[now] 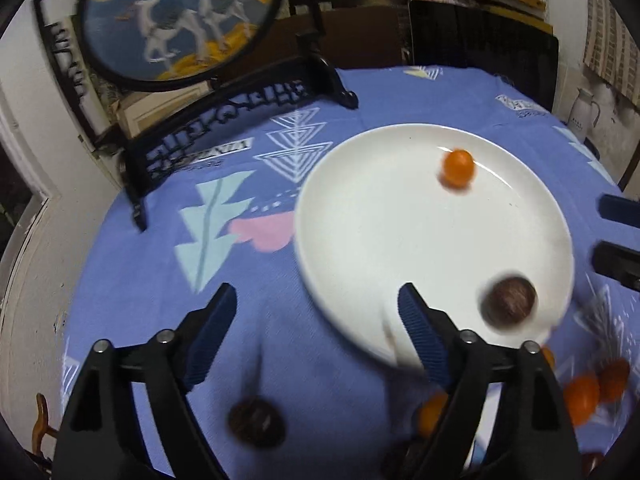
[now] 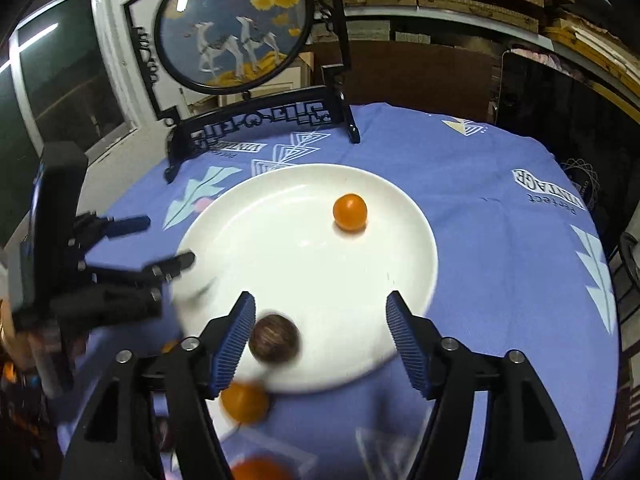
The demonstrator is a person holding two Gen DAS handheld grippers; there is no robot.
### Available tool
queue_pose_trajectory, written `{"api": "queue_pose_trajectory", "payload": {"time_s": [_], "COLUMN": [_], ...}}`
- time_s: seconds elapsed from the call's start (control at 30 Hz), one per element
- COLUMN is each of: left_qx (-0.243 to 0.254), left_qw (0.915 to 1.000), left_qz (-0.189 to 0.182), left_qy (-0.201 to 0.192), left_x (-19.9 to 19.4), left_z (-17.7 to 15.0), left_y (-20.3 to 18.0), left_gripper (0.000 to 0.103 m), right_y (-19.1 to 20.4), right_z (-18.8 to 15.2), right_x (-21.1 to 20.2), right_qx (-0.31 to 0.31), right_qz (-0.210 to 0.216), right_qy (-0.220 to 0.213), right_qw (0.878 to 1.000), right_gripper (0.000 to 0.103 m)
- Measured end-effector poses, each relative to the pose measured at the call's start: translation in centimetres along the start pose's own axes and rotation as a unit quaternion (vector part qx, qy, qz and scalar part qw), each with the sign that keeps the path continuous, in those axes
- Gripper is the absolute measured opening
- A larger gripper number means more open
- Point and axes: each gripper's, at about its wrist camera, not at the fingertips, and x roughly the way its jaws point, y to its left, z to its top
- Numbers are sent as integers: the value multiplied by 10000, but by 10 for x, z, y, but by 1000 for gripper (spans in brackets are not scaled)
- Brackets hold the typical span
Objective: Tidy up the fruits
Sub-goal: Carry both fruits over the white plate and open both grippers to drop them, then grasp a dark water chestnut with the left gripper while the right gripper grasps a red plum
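Observation:
A white plate (image 1: 380,240) lies on the blue tablecloth; it also shows in the right wrist view (image 2: 288,264). On it sit a small orange fruit (image 1: 459,168) (image 2: 350,212) and a dark brown round fruit (image 1: 509,301) (image 2: 274,339) near the front rim. My left gripper (image 1: 316,308) is open and empty above the cloth, left of the plate. Another brown fruit (image 1: 256,422) lies below it. Orange fruits (image 1: 582,398) lie at the right. My right gripper (image 2: 320,316) is open over the plate's front edge, the brown fruit beside its left finger. An orange fruit (image 2: 245,402) lies on the cloth below.
A black carved stand with a round deer picture (image 2: 232,28) (image 1: 176,16) stands at the table's back left. The left gripper's body (image 2: 80,272) appears at the left of the right wrist view. A white jug (image 1: 584,114) stands off the table at the right.

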Motion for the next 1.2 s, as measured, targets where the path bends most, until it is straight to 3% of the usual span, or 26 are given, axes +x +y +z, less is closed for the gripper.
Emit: {"api": "queue_pose_trajectory", "payload": {"time_s": [0.23, 0.33, 0.5, 0.6, 0.67, 0.77, 0.83, 0.93, 0.97, 1.0, 1.2], "left_qx": [443, 619, 678, 543, 406, 167, 63, 54, 126, 147, 197], "left_qw": [9982, 9961, 9934, 9932, 9939, 9940, 9934, 9910, 9902, 9893, 9884], "left_qz": [-371, -620, -892, -966, -931, -942, -1012, -1208, -1289, -1345, -1456], "left_qy": [-131, -18, 225, 359, 434, 524, 531, 567, 532, 549, 382], "left_x": [-59, -76, -83, -73, -65, -52, -47, -43, -46, -48, -69], "left_z": [-74, -108, -150, -156, -155, -149, -145, -141, -140, -140, -142], "left_y": [8, 4, -12, -16, -17, -15, -14, -19, -23, -25, -23], "left_gripper": [88, 88, 88, 88, 88, 88, 84, 63, 47, 43, 42], "right_y": [43, 59, 67, 66, 65, 65, 66, 68, 68, 68, 62], "right_z": [-89, -127, -162, -167, -167, -167, -169, -170, -170, -170, -167], "right_x": [-76, -98, -95, -83, -75, -64, -62, -63, -63, -64, -72], "right_qx": [-844, -1185, -1361, -1326, -1250, -1291, -1302, -1323, -1313, -1305, -1195], "right_qz": [265, 415, 305, 234, 253, 316, 396, 373, 372, 357, 321], "right_qy": [85, 174, 557, 674, 750, 931, 945, 918, 917, 918, 840], "right_qw": [9960, 9919, 9887, 9886, 9890, 9867, 9862, 9862, 9864, 9866, 9888], "right_gripper": [73, 73, 73, 72, 69, 47, 37, 37, 36, 36, 36]}}
